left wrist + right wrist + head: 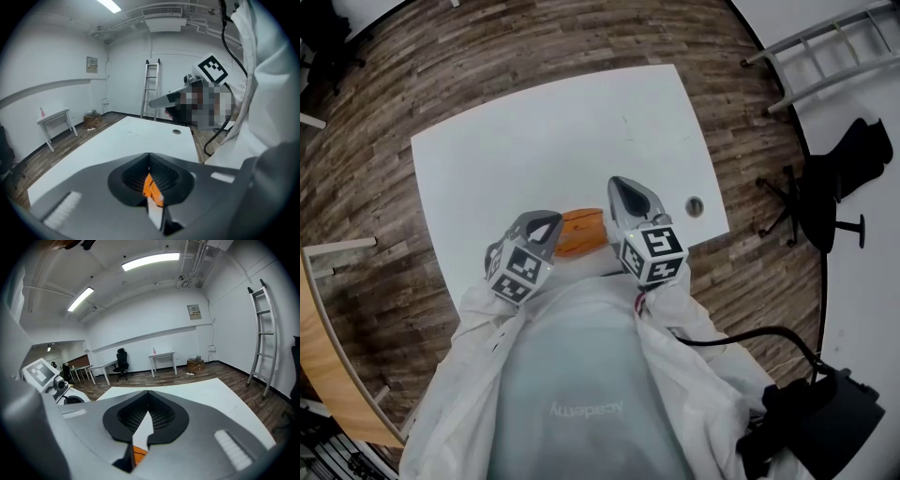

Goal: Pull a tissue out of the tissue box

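Approach stage here, nothing pulled yet: the orange tissue box (579, 232) sat on the white table (562, 131) near its close edge, right between the two claws. The left claw (546, 228) had its jaws pressed together with nothing in them, the box just beside its tip on the inner side; in the left gripper view the orange (151, 186) showed just past and below the meeting tips. The right claw (623, 195) was likewise closed at the tips and empty, with the box just beside and a little behind it, only a sliver of orange (139, 454) low under its jaws in the right gripper view. Neither claw touched the box as far as I could see, and no view showed clearly whether a tissue stood up from the slot. Next move, as I judged it: one claw had to open its jaws, dip over the top of the box and pinch the tissue, and the other would do well to press the box down so it didn't lift.
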`<state>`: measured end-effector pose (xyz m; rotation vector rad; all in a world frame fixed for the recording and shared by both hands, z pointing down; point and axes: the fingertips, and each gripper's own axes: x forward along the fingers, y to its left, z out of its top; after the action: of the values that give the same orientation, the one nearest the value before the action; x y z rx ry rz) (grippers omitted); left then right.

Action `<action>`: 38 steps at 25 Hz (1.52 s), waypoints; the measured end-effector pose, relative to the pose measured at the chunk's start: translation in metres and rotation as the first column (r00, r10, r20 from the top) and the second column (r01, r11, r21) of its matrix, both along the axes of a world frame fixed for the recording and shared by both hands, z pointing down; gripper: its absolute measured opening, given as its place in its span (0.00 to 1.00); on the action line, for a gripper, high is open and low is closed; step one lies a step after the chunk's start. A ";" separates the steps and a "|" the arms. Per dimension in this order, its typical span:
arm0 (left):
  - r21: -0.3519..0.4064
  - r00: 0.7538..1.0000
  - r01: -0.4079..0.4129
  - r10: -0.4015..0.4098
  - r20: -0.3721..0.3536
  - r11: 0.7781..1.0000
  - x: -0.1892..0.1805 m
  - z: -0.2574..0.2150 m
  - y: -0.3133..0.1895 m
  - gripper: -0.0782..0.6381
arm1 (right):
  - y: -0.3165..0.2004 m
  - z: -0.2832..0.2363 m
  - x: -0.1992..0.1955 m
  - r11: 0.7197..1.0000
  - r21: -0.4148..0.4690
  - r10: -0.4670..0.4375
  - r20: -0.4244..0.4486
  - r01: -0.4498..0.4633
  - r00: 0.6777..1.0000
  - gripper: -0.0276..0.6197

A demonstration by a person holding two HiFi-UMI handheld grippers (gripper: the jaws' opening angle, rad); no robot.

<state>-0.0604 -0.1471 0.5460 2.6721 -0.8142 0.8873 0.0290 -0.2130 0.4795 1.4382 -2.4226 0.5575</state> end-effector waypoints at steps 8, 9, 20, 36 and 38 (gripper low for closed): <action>-0.203 0.995 -0.040 0.021 -0.093 0.978 0.015 0.016 0.014 0.11 | 0.003 0.006 0.004 1.000 -0.019 0.006 -0.002 -0.006 1.000 0.05; -0.207 0.996 -0.040 0.022 -0.087 0.977 0.015 0.018 0.014 0.11 | 0.004 0.007 0.005 1.000 -0.021 0.006 -0.003 -0.007 1.000 0.05; -0.251 0.997 -0.055 0.038 -0.072 0.966 0.019 0.031 0.024 0.21 | 0.013 0.013 0.007 0.999 -0.051 0.004 -0.007 -0.004 1.000 0.05; -0.348 0.999 -0.037 0.021 -0.050 0.937 0.017 0.067 0.029 0.37 | 0.012 0.016 0.008 0.999 -0.053 0.000 -0.012 -0.001 1.000 0.05; -0.356 0.999 -0.032 0.018 -0.042 0.934 0.016 0.070 0.028 0.38 | 0.012 0.016 0.008 0.999 -0.054 0.002 -0.012 -0.003 1.000 0.05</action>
<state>-0.0447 -0.1190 0.6165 2.3764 -0.5481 0.8900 0.0368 -0.2011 0.4953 1.4190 -2.3779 0.6081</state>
